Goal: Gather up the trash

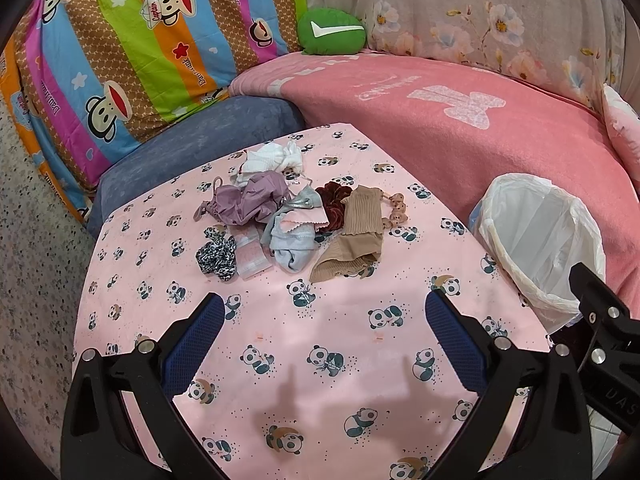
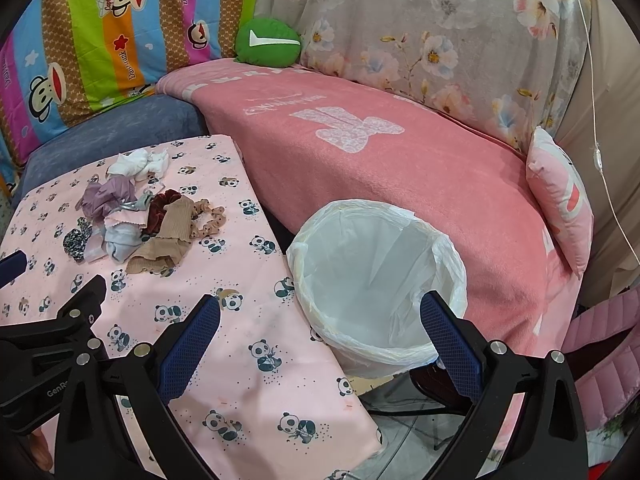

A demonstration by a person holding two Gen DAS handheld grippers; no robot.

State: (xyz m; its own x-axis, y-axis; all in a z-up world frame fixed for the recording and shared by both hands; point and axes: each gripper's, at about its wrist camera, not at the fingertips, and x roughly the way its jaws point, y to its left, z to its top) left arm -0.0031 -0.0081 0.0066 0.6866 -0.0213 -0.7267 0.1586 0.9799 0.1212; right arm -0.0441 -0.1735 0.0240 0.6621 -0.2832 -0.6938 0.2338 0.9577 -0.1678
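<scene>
Left wrist view: the left gripper (image 1: 325, 312) was held wide open and empty before the pile of scraps (image 1: 280, 220); nothing was yet collected. The right gripper (image 2: 320, 314), likewise spread and empty, was poised near the lined bin (image 2: 376, 280). A first grasp was judged due.

Thin glossy plastic bin liner (image 2: 400, 264)

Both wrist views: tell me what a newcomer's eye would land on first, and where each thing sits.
First comes the heap of small fabric scraps piled in the middle of the panda-print tablecloth, with a beige ribbed piece on its right side. Next is the white-lined trash bin, empty inside, standing off the table's right edge against the pink blanket. Both the left gripper and right gripper are open, holding nothing.
</scene>
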